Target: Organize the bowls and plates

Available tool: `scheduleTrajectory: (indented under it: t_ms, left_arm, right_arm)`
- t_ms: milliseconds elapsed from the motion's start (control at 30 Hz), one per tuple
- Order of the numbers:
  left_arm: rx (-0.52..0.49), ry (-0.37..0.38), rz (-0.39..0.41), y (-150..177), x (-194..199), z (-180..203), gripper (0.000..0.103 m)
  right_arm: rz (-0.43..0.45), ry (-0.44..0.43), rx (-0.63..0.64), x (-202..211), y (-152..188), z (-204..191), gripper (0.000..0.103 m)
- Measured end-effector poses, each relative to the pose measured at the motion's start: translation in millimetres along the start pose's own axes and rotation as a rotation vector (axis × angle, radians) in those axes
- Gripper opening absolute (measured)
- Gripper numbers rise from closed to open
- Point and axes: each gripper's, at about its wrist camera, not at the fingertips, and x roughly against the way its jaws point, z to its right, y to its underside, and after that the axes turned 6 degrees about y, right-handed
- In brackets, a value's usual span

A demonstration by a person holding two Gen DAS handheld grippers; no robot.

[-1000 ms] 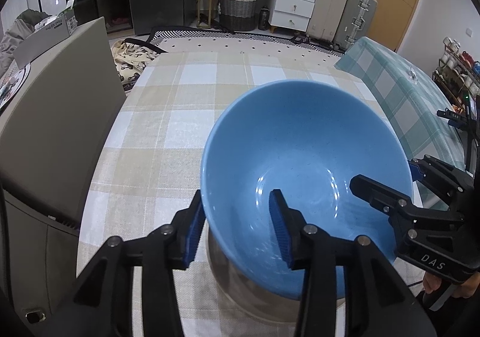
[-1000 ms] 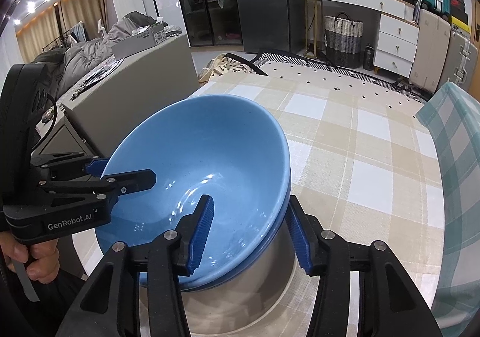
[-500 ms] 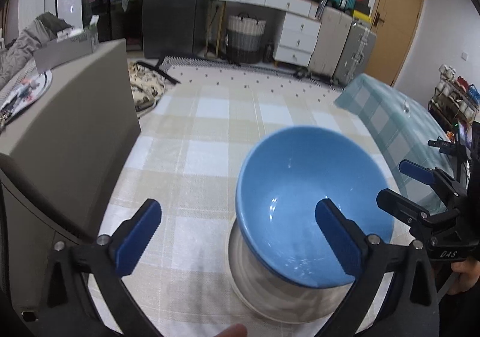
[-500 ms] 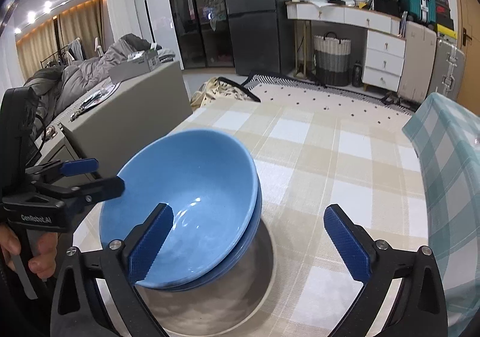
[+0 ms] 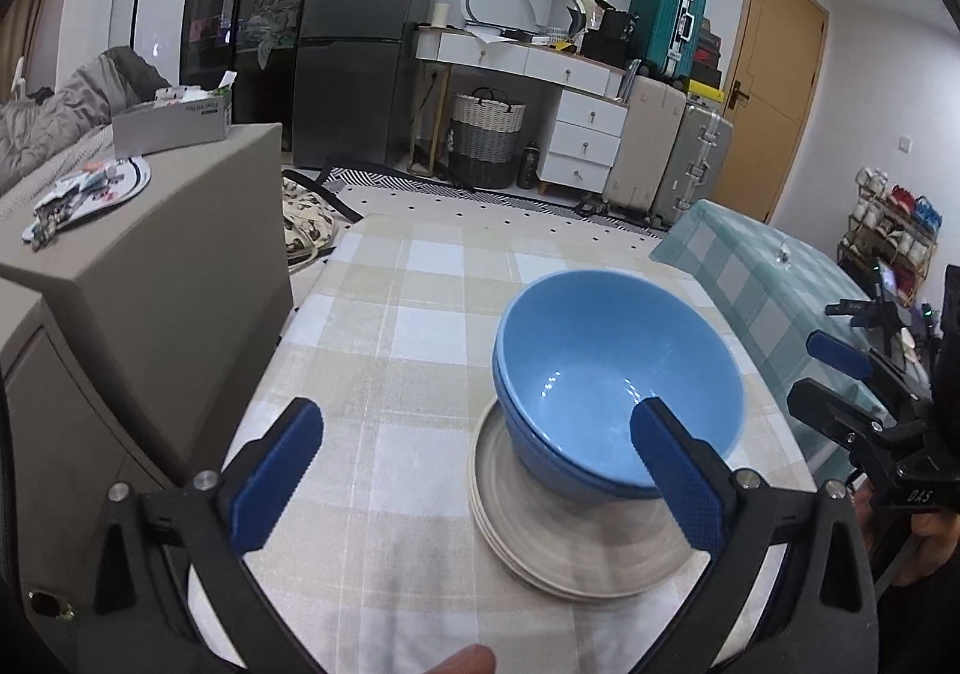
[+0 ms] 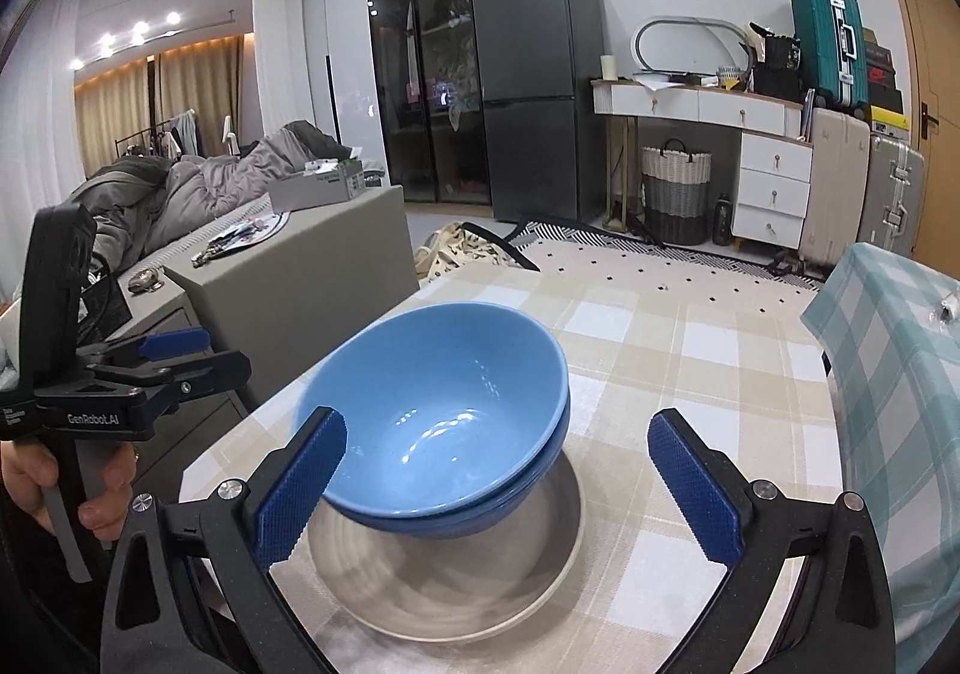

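so the checked tablecloth table takes most of the view, big bare stretch ahead and to the left of the stack. grey cabinet stands tight along the table's left edge, so little room that side. a teal checked cloth covers something close off the right edge. fridge, white desk and suitcases are well back across the floor. stack of pale plates sits near my end of the table, right of centre, two nested blue bowls on top, upper one tilted a bit. my left gripper is spread wide, nothing touching its pads, the bowls just ahead between the fingers. my right gripper is wide too, bowl rim near its left pad, not pressed. both have just been opening and nothing is gripped.
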Motion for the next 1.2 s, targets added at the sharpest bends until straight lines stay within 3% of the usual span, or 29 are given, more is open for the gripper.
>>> scheduleTrajectory:
  t_ms: [167, 800, 1200]
  left_arm:
    - [0.001, -0.005, 0.051, 12, 11, -1, 0.103]
    - [-0.125, -0.075, 0.091, 77, 26, 35, 0.103]
    - [-0.125, -0.078, 0.093, 88, 28, 40, 0.103]
  right_arm:
    - [0.021, 0.014, -0.022, 19, 14, -1, 0.102]
    - [0.036, 0.025, -0.042, 64, 70, -8, 0.102]
    - [0.037, 0.028, -0.032, 70, 81, -22, 0.102]
